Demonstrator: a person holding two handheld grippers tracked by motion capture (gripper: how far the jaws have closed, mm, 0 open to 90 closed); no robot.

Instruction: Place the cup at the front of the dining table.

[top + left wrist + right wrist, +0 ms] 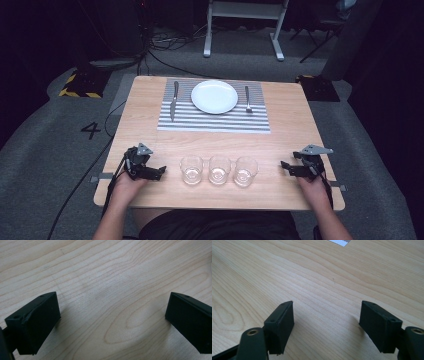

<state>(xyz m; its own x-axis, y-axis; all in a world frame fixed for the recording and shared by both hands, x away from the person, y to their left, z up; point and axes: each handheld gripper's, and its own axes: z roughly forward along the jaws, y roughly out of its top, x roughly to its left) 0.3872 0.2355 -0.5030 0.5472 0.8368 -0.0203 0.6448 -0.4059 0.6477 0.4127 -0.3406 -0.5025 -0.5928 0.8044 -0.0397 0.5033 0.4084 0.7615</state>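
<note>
Three clear glasses stand in a row near the table's front edge: left glass [191, 169], middle glass [219, 169], right glass [245, 171]. My left gripper [160, 171] rests on the wood left of the row and points toward it. In the left gripper view the left gripper [112, 305] is open over bare wood. My right gripper [284, 166] lies right of the row, facing it. It is open too, and the right gripper [327, 312] has bare wood between its fingers.
A striped placemat [215, 122] lies at the far middle of the wooden table [292, 125]. It carries a white plate [214, 96], a knife [174, 100] at its left and a fork [247, 98] at its right. Cables and a white frame stand on the floor beyond.
</note>
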